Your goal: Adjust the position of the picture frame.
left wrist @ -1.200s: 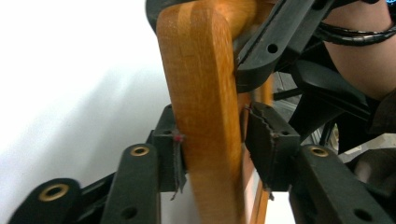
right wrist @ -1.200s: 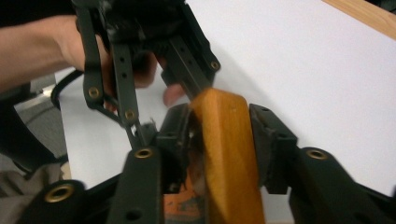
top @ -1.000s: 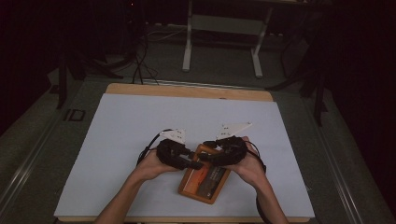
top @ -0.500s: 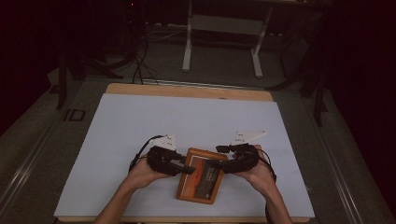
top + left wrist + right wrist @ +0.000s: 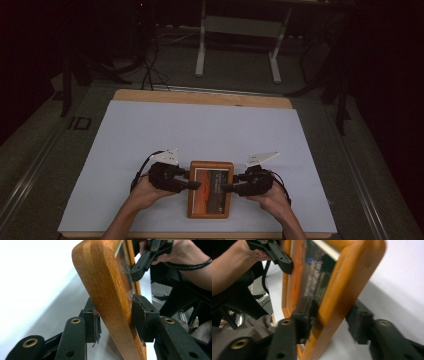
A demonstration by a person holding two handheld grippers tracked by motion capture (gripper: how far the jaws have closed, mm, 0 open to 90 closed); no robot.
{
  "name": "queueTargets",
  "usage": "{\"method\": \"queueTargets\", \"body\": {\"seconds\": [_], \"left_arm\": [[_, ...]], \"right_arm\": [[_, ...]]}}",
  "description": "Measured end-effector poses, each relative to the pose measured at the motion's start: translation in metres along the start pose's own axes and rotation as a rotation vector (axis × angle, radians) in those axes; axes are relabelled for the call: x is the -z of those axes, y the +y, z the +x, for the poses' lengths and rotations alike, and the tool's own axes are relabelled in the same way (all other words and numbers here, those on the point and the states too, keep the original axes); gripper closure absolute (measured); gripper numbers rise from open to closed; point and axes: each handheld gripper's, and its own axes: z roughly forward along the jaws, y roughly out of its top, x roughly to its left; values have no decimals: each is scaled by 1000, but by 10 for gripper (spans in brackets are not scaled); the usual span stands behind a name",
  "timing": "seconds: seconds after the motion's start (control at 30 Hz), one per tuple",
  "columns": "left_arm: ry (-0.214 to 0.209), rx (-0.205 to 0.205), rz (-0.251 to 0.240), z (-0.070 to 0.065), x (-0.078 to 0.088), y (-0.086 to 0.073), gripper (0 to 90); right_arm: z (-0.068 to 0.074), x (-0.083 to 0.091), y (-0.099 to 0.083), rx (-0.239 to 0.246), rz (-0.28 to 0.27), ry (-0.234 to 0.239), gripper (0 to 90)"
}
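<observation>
Wooden picture frame (image 5: pixel 210 189) near the table's (image 5: pixel 210 125) 6 o'clock edge, long axis 12-to-6. Left gripper (image 5: pixel 192 185) clamped on its 9 o'clock rail, right gripper (image 5: pixel 226 188) on the 3 o'clock rail. Jaws pinching wood, both hands equally near.

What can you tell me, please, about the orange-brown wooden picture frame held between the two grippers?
The orange-brown wooden picture frame is rectangular, with rounded corners, visible grain and a glossy glazed front over a dark reddish picture bearing pale lettering. It sits near the front edge of the white table cover, long sides running away from the person. The left gripper clamps its left side rail, the right gripper its right. In both gripper views it looks raised off the cover.
</observation>
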Motion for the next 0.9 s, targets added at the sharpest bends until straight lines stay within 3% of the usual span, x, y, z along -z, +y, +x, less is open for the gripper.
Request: {"method": "queueTargets", "body": {"seconds": [0.37, 0.47, 0.5, 0.53, 0.7, 0.73, 0.9], "left_arm": [[51, 70, -18, -6, 1, -3, 592], [45, 96, -32, -6, 2, -4, 609], [14, 133, -51, -3, 3, -5, 609], [3, 140, -61, -2, 3, -5, 633], [4, 141, -68, -2, 3, -3, 645], [19, 130, -66, -3, 4, 2, 649], [54, 119, -67, -2, 5, 8, 641]], "right_arm": [[-3, 0, -1, -39, -20, 33, 625], [-3, 1, -1, -49, -26, 43, 632], [-3, 1, -1, -51, -29, 45, 635], [-5, 2, -2, -70, -35, 71, 652], [-9, 5, -3, -102, -62, 108, 668], [-9, 7, -2, -100, -72, 111, 670], [-8, 10, 5, -77, -75, 77, 667]]}}
